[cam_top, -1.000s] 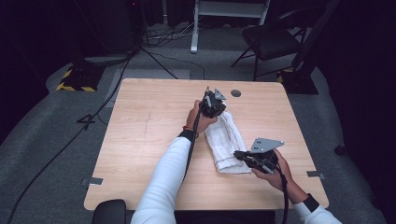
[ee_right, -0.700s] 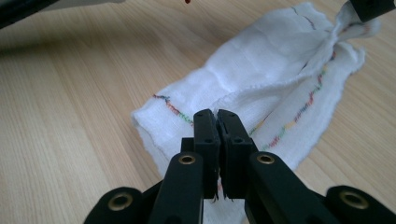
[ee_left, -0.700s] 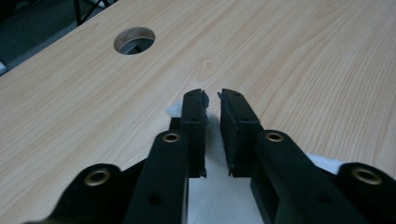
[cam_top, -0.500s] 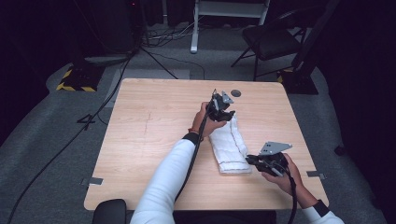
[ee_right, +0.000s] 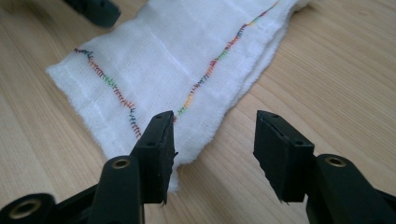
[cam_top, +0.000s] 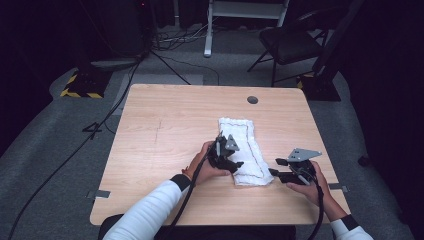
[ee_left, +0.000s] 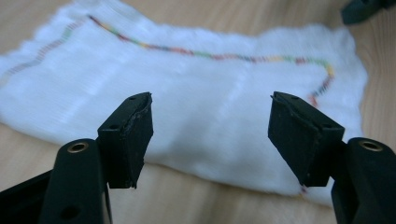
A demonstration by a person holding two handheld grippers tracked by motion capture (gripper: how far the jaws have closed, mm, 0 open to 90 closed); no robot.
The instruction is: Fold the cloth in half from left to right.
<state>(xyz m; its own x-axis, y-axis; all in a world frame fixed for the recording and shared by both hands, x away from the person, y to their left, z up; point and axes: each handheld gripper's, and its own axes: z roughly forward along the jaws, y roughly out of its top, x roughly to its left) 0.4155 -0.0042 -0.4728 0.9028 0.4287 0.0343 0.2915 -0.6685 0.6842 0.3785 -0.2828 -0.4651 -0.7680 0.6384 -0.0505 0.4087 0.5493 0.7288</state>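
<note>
While the folded white cloth (cam_top: 244,150) is lying flat on the wooden table (cam_top: 165,130), right of its middle and reaching toward the near edge, the high view is showing both hands working at its near end. The left gripper (cam_top: 226,156) is sitting at the cloth's left edge, held by a hand in a white sleeve (cam_top: 150,212), and the right gripper (cam_top: 278,168) is hovering just beside the cloth's near right corner, its grey three-cornered plate (cam_top: 303,154) facing up. A round grommet (cam_top: 252,100) is sitting near the table's far edge, and a dark chair (cam_top: 290,45) is standing on the floor beyond.

In the left gripper view, the left gripper (ee_left: 211,125) is pointing at the cloth (ee_left: 196,93), which is spreading across the wood with a line of multicoloured stitching (ee_left: 210,56) running along it. Its jaws have just been opening and are standing wide apart with nothing pressed between them; the cloth is lying behind them.

In the right gripper view, the right gripper (ee_right: 212,149) is also standing with its jaws parted, having just been opening. Its left jaw is overlapping the cloth's (ee_right: 187,56) near corner while the other is over bare wood, and neither pad is pressing the fabric. Two rows of coloured stitching (ee_right: 212,65) are running along the cloth.
</note>
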